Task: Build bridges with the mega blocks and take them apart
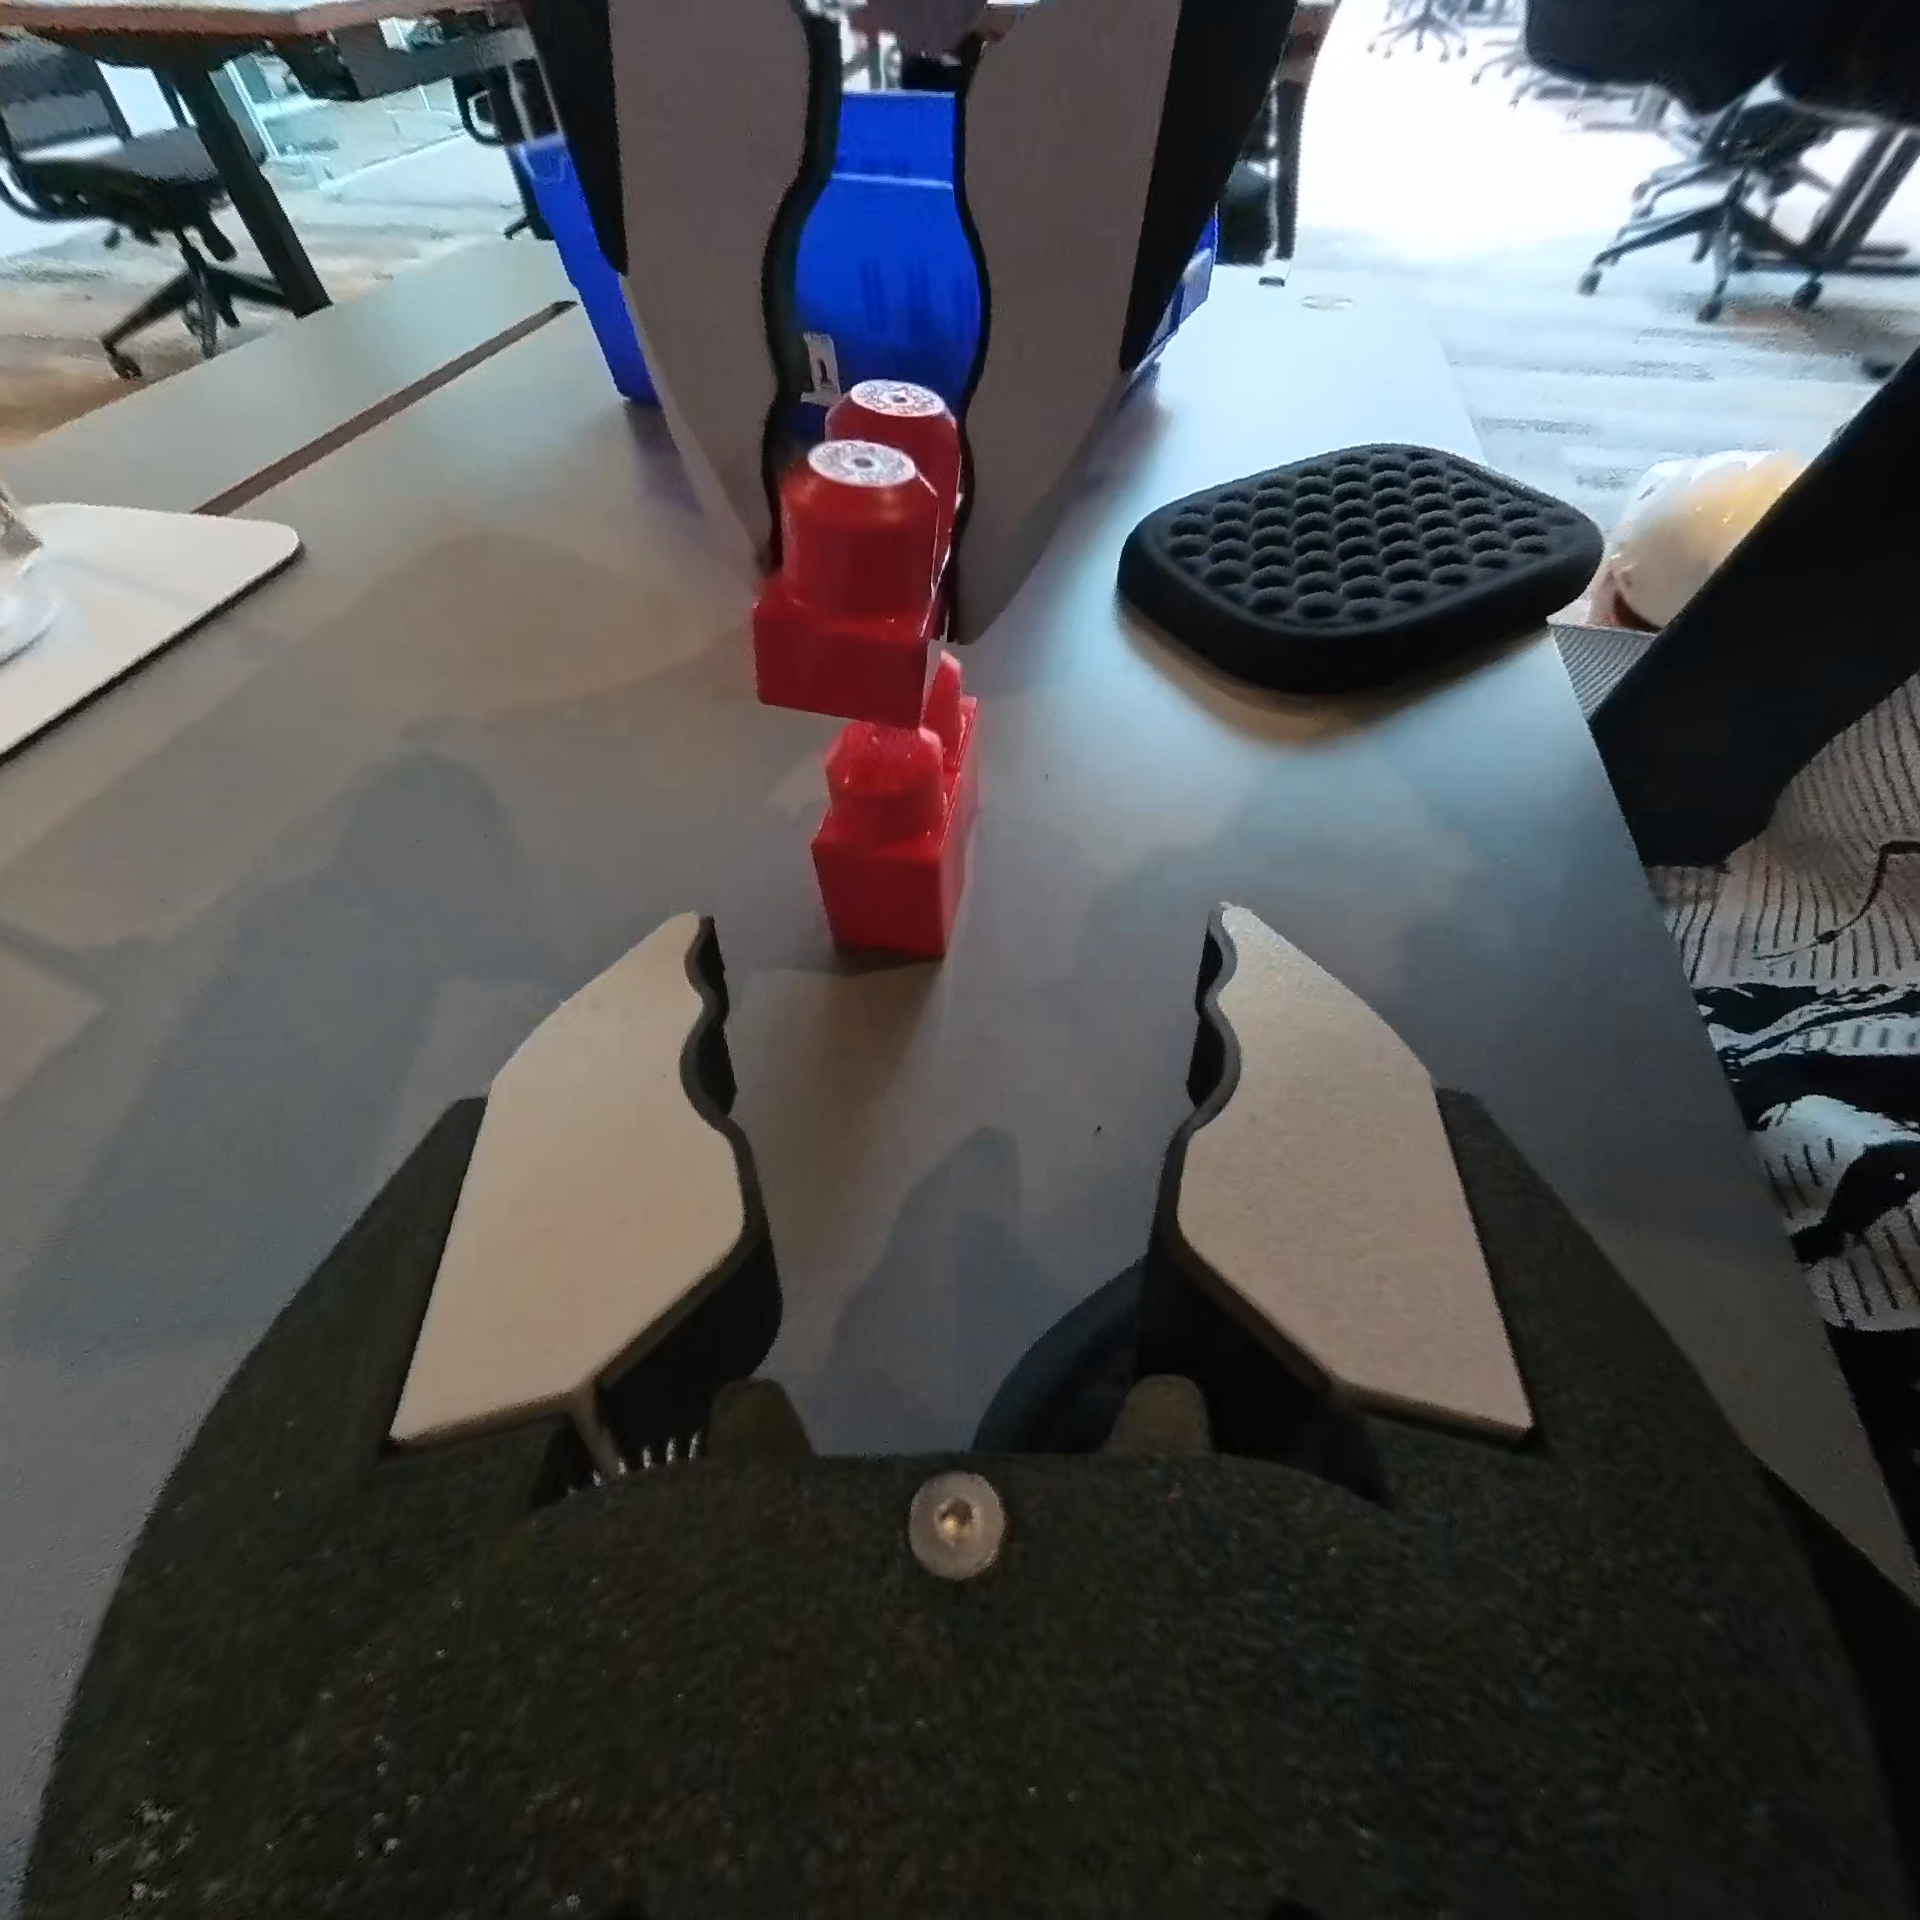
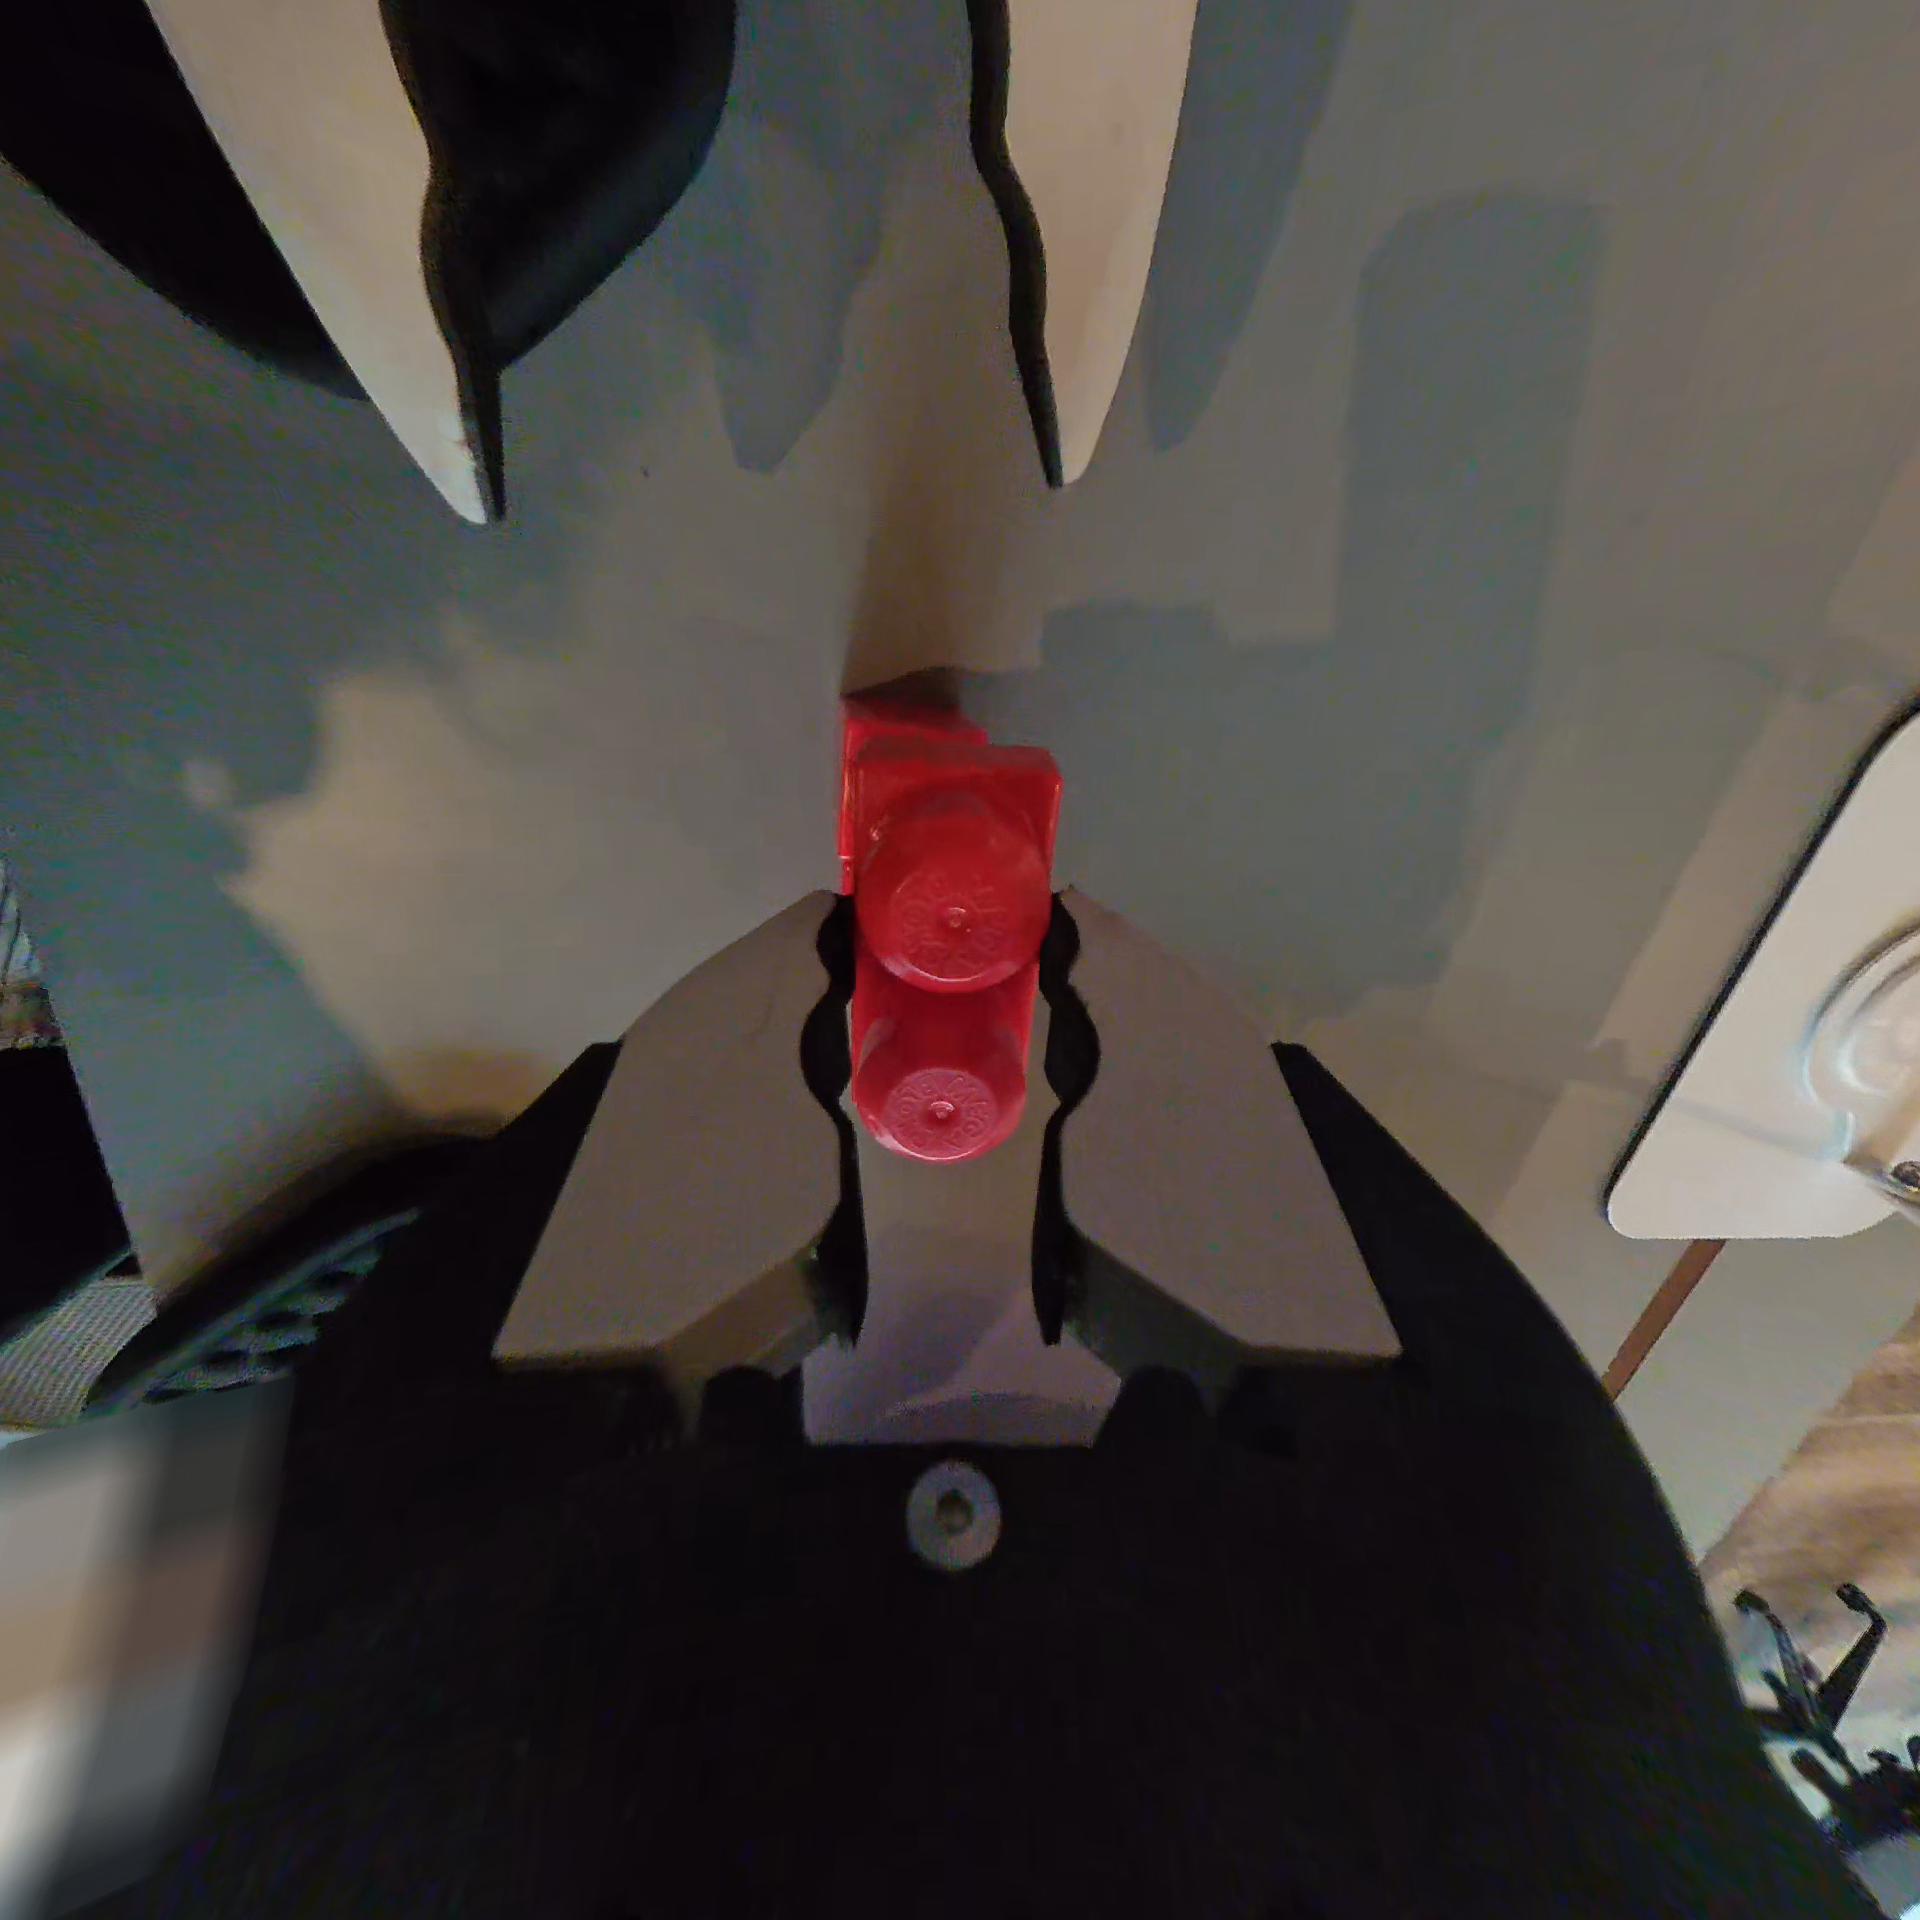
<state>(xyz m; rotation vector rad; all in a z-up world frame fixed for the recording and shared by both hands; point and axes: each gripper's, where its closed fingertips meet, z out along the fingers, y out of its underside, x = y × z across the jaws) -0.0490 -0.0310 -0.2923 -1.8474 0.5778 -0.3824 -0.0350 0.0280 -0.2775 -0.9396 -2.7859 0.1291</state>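
Office background, rolling chairs (image 1: 156,197) far left, dark grey matte surface (image 1: 416,831) running forward. White flat stand base (image 1: 135,613) at left edge, rounded corners, clear glassy foot on it. Blue plastic bin (image 1: 883,260) at back centre, mostly hidden behind right tongs; contents not visible; small white label on its front, too small to read. Centre: lower red block (image 1: 894,852) standing on surface, two round studs, glossy plastic. Upper red block (image 1: 847,582) above it, tilted, one corner over the lower block's rear stud; seated or just apart, cannot tell. Embossed lettering on stud tops. Right tongs (image 2: 945,914) clenched on upper red block, wavy black pads pressing its sides, grey faces, black textured body. Left tongs (image 1: 961,925) released, jaws spread wide, nothing between them, tips just short of lower red block, low over surface. Right of centre: black honeycomb-pattern pad (image 1: 1361,561), rounded rectangle, rubbery look, flat on surface. White rounded object (image 1: 1704,530) past surface edge, partly hidden. Black-and-white patterned fabric (image 1: 1818,1091) far right.
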